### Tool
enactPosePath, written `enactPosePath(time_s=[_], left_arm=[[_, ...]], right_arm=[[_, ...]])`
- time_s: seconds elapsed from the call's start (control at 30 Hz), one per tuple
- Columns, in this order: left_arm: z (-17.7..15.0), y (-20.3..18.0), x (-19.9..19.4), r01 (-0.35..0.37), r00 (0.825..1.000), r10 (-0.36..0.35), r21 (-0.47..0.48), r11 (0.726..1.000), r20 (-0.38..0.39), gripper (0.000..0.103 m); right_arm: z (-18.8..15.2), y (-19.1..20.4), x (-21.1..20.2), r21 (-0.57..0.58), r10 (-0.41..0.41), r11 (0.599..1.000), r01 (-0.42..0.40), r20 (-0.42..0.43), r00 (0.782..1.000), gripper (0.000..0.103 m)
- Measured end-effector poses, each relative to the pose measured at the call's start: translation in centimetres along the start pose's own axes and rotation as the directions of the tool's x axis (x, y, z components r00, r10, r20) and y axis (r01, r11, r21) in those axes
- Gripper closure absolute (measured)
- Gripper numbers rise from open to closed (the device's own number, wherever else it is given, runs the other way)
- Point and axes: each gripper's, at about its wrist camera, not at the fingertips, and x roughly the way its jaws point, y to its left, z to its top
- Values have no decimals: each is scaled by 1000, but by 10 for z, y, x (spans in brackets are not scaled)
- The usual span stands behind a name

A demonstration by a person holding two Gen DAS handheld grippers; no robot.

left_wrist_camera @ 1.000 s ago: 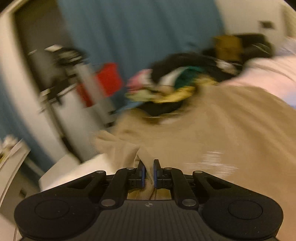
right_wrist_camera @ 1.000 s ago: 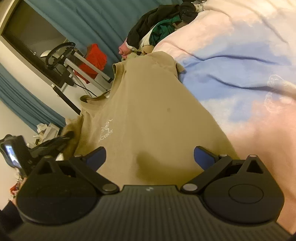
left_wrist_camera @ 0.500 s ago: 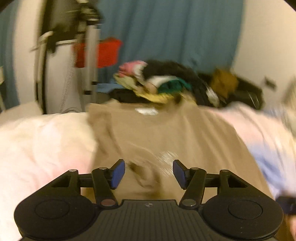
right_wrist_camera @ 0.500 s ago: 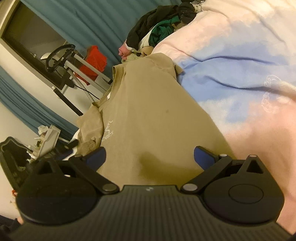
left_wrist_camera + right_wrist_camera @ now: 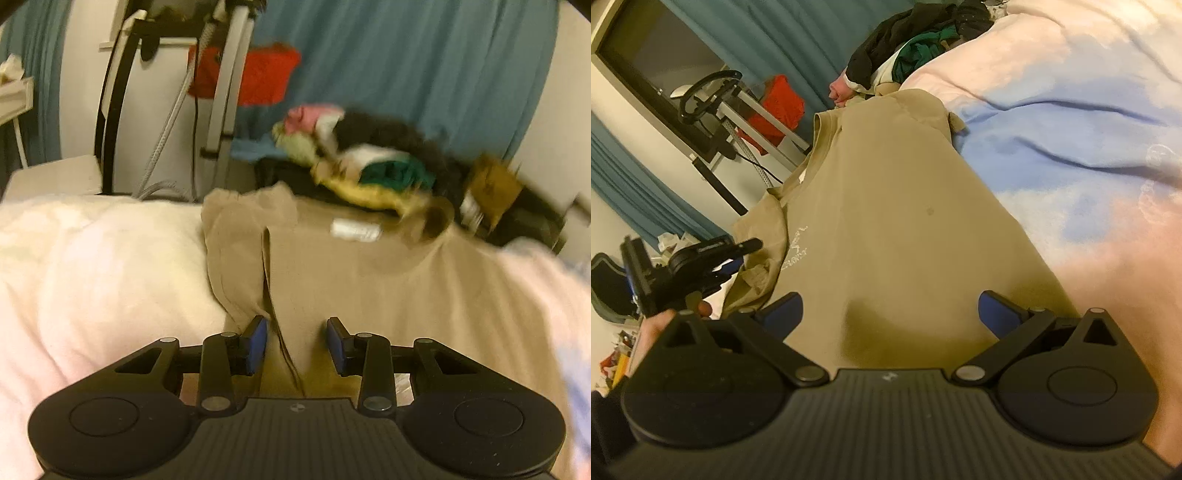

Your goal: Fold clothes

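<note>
A tan T-shirt (image 5: 369,280) lies flat on the bed, collar towards the far clothes pile; its left sleeve is folded in over the body. It also shows in the right wrist view (image 5: 894,221), with a small white logo. My left gripper (image 5: 296,345) is open, its jaws straddling the folded left edge near the hem. My right gripper (image 5: 890,314) is wide open and empty, low over the shirt's hem. The left gripper (image 5: 753,244) shows there at the shirt's left side.
A pile of mixed clothes (image 5: 369,166) lies at the far end of the bed. The pink and blue duvet (image 5: 1071,129) spreads right of the shirt, white bedding (image 5: 92,266) to its left. A metal stand (image 5: 218,85) and a red item (image 5: 258,74) stand before blue curtains.
My left gripper opened and let go of the shirt's sleeve, which now lies folded inward. It then swung round to the shirt's lower left edge. My right gripper stayed still.
</note>
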Motion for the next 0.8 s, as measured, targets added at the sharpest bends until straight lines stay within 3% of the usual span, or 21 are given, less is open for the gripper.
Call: enactPosePath(time_s=[0.07, 0.13, 0.17, 0.37, 0.47, 0.63, 0.7, 0.8], left_arm=[[0, -2, 2, -16, 1000, 17, 17, 1000, -10, 69], [2, -3, -1, -26, 1000, 26, 22, 999, -3, 90], [4, -3, -2, -29, 1000, 29, 21, 999, 3, 96], [23, 21, -40, -38, 996, 41, -42, 998, 76, 97], [38, 50, -65, -77, 992, 85, -99, 992, 89, 97], [56, 109, -96, -179, 981, 186, -115, 977, 58, 99], [59, 133, -99, -232, 971, 238, -130, 964, 37, 99], [54, 173, -102, -348, 934, 356, -170, 922, 18, 99]], right_arm=[[-1, 2, 2, -19, -5, 1000, 5, 2, 1000, 0], [-3, 4, 2, -34, -9, 999, 9, 5, 1000, 0], [-3, 5, 2, -38, -9, 999, 9, 6, 1000, 0], [-3, 3, -1, -33, -6, 999, 6, 9, 1000, 0], [-4, 5, -2, -45, -14, 999, 14, 9, 1000, 0], [-7, 8, -1, -76, -30, 997, 31, 11, 999, 0], [-7, 9, 1, -88, -36, 995, 36, 12, 999, 0], [-8, 12, 3, -109, -46, 993, 47, 16, 999, 0]])
